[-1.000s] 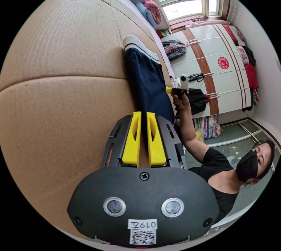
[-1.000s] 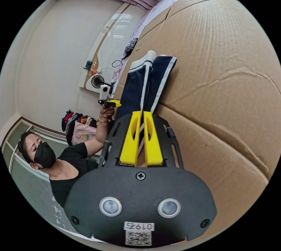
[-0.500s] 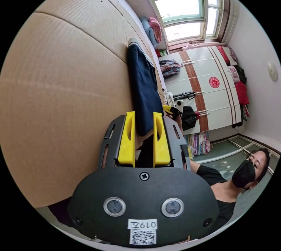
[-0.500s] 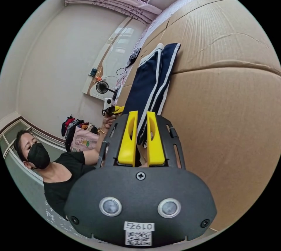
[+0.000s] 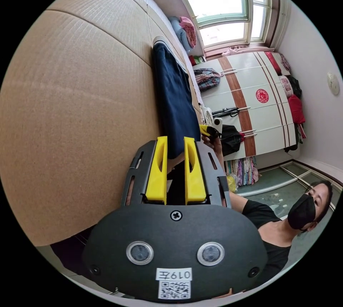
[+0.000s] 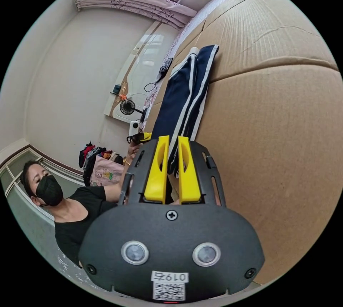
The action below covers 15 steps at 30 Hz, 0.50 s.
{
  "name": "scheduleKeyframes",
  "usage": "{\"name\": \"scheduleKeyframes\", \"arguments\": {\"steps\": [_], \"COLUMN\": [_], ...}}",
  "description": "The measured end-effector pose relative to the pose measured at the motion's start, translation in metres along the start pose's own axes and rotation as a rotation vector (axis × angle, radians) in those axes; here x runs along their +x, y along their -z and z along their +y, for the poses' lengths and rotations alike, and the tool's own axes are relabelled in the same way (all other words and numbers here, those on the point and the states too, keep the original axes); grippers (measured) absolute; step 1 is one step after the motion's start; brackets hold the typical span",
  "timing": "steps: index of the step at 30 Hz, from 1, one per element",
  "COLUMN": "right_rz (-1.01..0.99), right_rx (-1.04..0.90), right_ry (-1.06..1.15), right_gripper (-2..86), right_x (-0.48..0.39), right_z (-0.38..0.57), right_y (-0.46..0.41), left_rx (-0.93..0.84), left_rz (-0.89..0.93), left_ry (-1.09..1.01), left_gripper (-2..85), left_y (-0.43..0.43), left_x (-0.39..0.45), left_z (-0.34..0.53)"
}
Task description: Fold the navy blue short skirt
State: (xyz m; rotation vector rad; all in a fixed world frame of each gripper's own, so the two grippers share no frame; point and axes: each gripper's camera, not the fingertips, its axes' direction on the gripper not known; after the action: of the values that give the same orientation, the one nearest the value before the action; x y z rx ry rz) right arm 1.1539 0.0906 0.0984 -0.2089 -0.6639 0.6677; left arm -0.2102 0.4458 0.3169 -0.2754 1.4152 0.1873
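The navy blue skirt [image 5: 175,99] lies on the cardboard sheet [image 5: 82,88], folded into a long narrow strip with its white waistband at the far end. In the right gripper view the skirt [image 6: 182,99] shows white stripes along its edges. My left gripper [image 5: 175,139] hovers at the skirt's near end, jaws apart, with the cloth's tip showing in the gap. My right gripper [image 6: 173,139] is at the same end from the other side, with a narrower gap and the striped hem seen between the jaws. Each view also catches the other gripper [image 5: 209,131] [image 6: 139,137] in a hand.
The person [image 5: 282,221] [image 6: 71,206] stands beside the cardboard's near edge. A white wardrobe [image 5: 257,106] with hanging clothes is behind, and a bright window [image 5: 221,3]. A small fan [image 6: 127,106] and a pile of clothes [image 6: 103,164] are by the wall.
Both grippers were shut on the skirt's near end a second ago. Their jaws have since parted and let it go, then narrowed slightly, and both have drawn back toward the cardboard's edge.
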Motion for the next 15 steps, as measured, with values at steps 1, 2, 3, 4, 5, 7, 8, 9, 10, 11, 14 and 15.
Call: {"name": "scheduleKeyframes", "arguments": {"steps": [1,2,3,4,5,7,8,9,10,11,14,15], "right_rz": [0.011,0.030,0.035,0.045,0.056,0.093,0.108,0.106,0.093,0.068,-0.062,-0.095], "right_rx": [-0.005,-0.012,-0.016,-0.021,-0.021,0.000,-0.001,-0.007,-0.024,-0.032,-0.035,-0.037], "right_ry": [-0.001,-0.004,-0.002,-0.001,-0.002,0.009,0.020,0.022,0.019,0.010,-0.024,-0.034], "right_gripper": [4.8,4.6,4.5,4.3,4.2,4.3,4.5,4.7,5.1,5.5,6.1,6.1], "right_x": [-0.004,-0.007,-0.009,-0.012,-0.015,-0.024,-0.032,-0.034,-0.037,-0.037,-0.025,-0.021], "right_z": [0.000,-0.001,-0.001,-0.002,-0.001,0.001,0.002,0.002,0.001,0.000,0.000,0.000], "right_y": [0.000,0.000,-0.001,0.000,0.001,0.006,0.005,0.004,0.001,0.001,0.005,0.006], "left_rx": [-0.001,-0.003,-0.006,-0.007,-0.010,-0.013,-0.012,-0.014,-0.016,-0.021,-0.035,-0.041], "left_rz": [-0.002,-0.005,-0.008,-0.010,-0.013,-0.014,-0.018,-0.020,-0.018,-0.014,-0.009,-0.009], "left_ry": [0.001,0.000,0.000,0.001,0.001,0.000,-0.003,-0.005,-0.005,-0.006,-0.012,-0.011], "left_gripper": [5.8,5.5,5.1,4.9,4.4,3.8,3.5,3.2,3.0,2.8,2.4,2.2], "left_y": [0.000,0.001,0.001,0.001,0.001,0.002,0.003,0.003,0.003,0.003,0.004,0.004], "left_x": [0.000,0.000,0.000,0.000,0.001,0.001,0.001,0.001,0.001,0.001,0.001,0.001], "left_z": [0.001,0.002,0.004,0.004,0.006,0.008,0.009,0.011,0.011,0.012,0.012,0.012]}}
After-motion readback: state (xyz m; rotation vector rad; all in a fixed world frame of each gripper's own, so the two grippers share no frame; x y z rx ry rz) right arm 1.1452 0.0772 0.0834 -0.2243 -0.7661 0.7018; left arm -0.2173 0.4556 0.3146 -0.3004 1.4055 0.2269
